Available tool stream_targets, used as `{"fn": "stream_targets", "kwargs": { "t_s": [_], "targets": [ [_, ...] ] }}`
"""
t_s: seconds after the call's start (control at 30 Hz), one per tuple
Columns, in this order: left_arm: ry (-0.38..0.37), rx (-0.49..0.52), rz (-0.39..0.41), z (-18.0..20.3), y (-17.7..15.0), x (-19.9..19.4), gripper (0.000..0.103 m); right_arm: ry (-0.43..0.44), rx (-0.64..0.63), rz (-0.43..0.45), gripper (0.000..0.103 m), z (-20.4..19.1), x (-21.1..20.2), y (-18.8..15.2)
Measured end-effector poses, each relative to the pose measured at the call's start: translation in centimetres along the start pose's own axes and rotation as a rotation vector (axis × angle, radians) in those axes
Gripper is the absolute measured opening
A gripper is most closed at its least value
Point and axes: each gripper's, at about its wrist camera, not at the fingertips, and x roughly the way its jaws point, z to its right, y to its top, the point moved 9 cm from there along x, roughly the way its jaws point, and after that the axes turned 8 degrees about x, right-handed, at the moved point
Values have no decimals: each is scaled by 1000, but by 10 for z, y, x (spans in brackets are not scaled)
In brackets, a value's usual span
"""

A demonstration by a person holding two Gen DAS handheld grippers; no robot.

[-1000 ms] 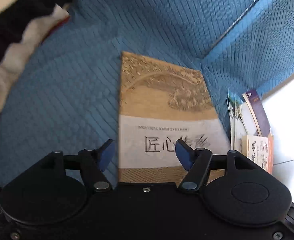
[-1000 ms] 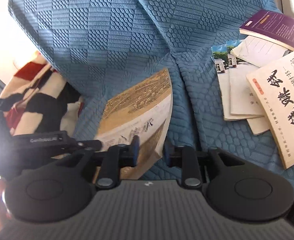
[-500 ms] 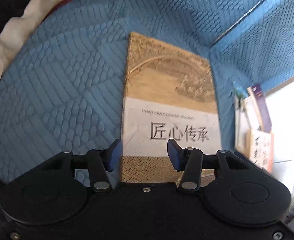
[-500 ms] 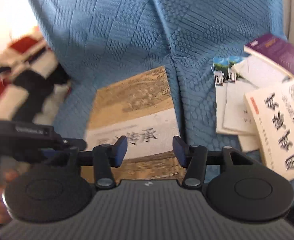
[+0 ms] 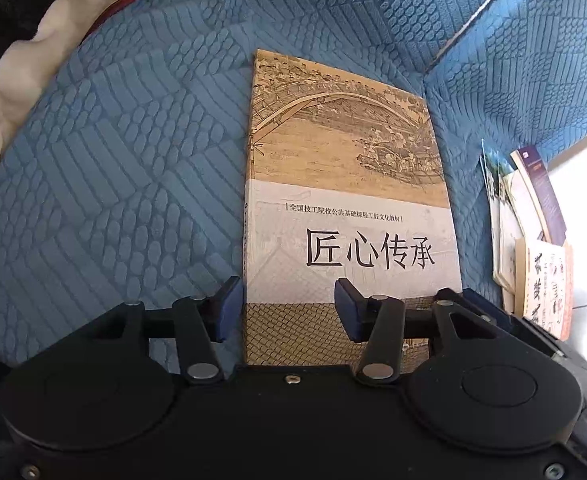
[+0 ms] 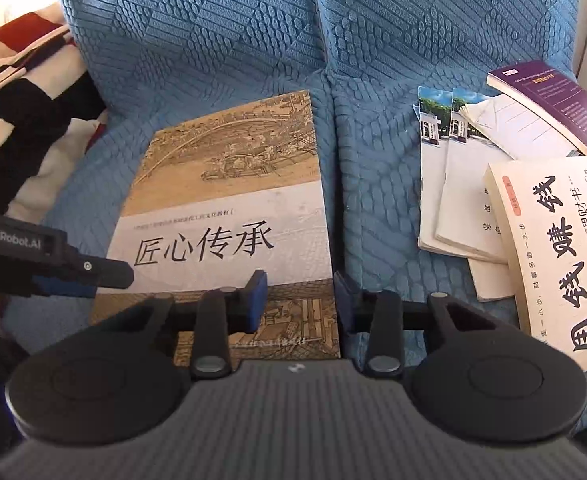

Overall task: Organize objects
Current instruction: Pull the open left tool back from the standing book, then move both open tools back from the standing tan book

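**Both grippers settle over the tan book on the blue sofa**

Since a second ago, we have sunk closer to the tan book, which lay at a slant under us and now lies flat and square on the seat. From the left wrist, our left gripper hangs over the book's near left corner. Its jaws narrowed early in the past second and have held since. One pad sits just off the spine edge and the other over the cover, with that corner below them. They stand apart and we see no pinch on the book, so we read it as released. A striped blanket bunches at the far left. A pile of other books shows at the right edge.

From the right wrist, our right gripper straddles the book's near right edge. Its jaws have just been closing, one pad over the cover and one just outside on the blue sofa cover. Whether they press the edge yet we cannot tell; a gap shows, so we call it unclenched. The left gripper's finger pokes in from the left. On the next cushion, well apart, lie two thin booklets, a purple book and a white paperback, loosely overlapped.

By our judgement, one book is laid out and the pile is still unsorted; most of the tidying remains.
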Motion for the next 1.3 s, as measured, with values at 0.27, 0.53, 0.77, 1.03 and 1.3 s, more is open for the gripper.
{"fn": "stream_targets", "kwargs": {
  "t_s": [0.27,0.53,0.77,1.03,1.3],
  "targets": [
    [-7,10,12,0,5,-8,44,59,9,-17,18,7,-11,-3],
    [7,29,14,7,-8,-14,44,61,-8,-32,18,2,-24,-19],
    [-43,36,28,20,-14,-21,35,55,20,-45,17,2,-30,-25],
    [32,87,160,24,-3,-68,36,89,24,66,17,-18,-80,8],
    [28,133,278,45,-2,-128,35,156,-25,218,17,-48,-156,41]
  ]
}}
